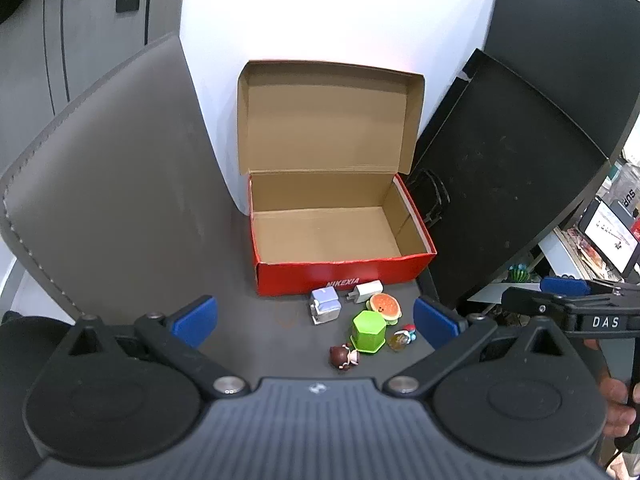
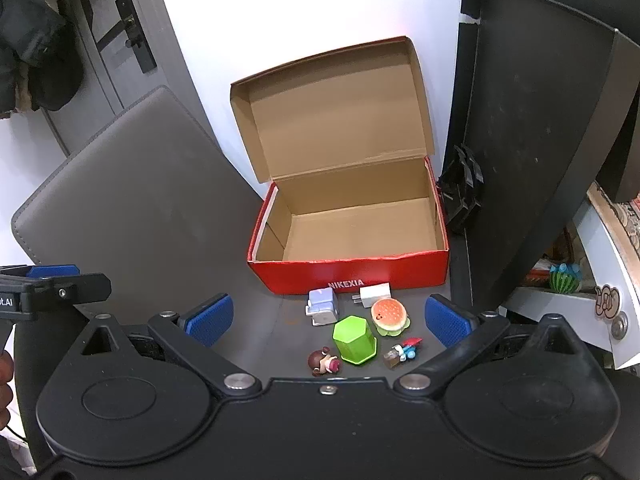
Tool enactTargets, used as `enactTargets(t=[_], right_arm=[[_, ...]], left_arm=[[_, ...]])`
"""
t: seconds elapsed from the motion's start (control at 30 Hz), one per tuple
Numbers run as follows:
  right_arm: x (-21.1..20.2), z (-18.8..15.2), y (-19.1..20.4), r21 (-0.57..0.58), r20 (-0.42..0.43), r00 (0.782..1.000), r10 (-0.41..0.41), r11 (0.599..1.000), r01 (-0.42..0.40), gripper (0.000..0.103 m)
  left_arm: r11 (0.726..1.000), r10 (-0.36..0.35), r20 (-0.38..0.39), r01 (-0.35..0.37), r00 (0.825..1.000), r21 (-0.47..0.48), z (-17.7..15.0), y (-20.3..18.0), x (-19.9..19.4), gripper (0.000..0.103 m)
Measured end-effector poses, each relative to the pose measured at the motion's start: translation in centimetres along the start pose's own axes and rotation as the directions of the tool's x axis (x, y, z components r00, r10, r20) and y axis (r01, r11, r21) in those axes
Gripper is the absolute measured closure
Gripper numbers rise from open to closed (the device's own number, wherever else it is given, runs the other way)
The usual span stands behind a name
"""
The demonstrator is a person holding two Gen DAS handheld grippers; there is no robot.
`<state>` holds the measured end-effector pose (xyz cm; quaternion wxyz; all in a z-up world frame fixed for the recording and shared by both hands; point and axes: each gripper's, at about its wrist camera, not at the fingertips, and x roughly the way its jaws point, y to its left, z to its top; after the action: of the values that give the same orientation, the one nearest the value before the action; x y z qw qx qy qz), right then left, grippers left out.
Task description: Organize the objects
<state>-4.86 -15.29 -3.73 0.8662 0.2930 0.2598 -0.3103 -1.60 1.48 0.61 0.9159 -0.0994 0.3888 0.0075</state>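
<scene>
Both tongs hang spread wide and empty above the dark bench (image 2: 256, 336), tipped down toward the toys: the left tongs (image 1: 315, 320) and the right tongs (image 2: 329, 318) each frame the same small heap between their blue pads.

Nothing is picked up yet, so the step in hand looks like choosing a first piece and closing on it. It would go best to start with a piece at the edge of the heap, since the middle ones sit close together and a wide grab could knock a neighbour aside. The small figures are round and likely to slip, so the pads should come down to either side and close squarely before lifting.

Nearest lies one brown-haired doll (image 2: 324, 361), with one green pot (image 2: 354, 340) just beside it and one little blue-and-red figure (image 2: 403, 351) to the right. Behind these sit one burger toy (image 2: 388, 314), one silvery-lilac toy (image 2: 322, 306) and one white charger plug (image 2: 374, 293). That makes six loose pieces, all on the bench just in front of the box.

Farthest is one red cardboard box (image 2: 360, 276), lid tilted back, its inside bare, against the white wall (image 2: 300, 12).
</scene>
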Motion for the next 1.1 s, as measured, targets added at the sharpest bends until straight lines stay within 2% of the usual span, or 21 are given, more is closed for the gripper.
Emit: enactTargets(t=[0.47, 0.5, 0.83, 0.87, 1.1], right_arm=[[-0.2, -0.2, -1.0, 0.031, 0.015, 1.000, -0.015, 0.999, 0.014, 0.000], [-0.2, -0.2, -1.1, 0.098, 0.049, 0.994, -0.097, 0.991, 0.092, 0.000], [-0.7, -0.5, -2.0, 0.125, 0.054, 0.991, -0.121, 0.986, 0.114, 0.000], [-0.6, -0.5, -2.1, 0.127, 0.052, 0.991, -0.124, 0.985, 0.117, 0.000], [-0.5, -0.7, -2.4, 0.124, 0.053, 0.990, -0.131, 0.985, 0.124, 0.000]], left_arm=[[0.999, 0.033, 0.017, -0.033, 0.999, 0.003, 0.1, -0.4, -0.4, 0.000], [0.999, 0.040, 0.022, -0.040, 0.999, 0.010, 0.1, -0.7, -0.4, 0.000], [0.999, 0.027, 0.022, -0.028, 0.999, 0.028, 0.3, -1.5, -0.4, 0.000], [0.998, 0.069, 0.026, -0.070, 0.997, 0.007, 0.3, -1.4, -0.3, 0.000], [0.995, 0.094, 0.028, -0.093, 0.995, -0.026, 0.3, -0.7, -0.1, 0.000]])
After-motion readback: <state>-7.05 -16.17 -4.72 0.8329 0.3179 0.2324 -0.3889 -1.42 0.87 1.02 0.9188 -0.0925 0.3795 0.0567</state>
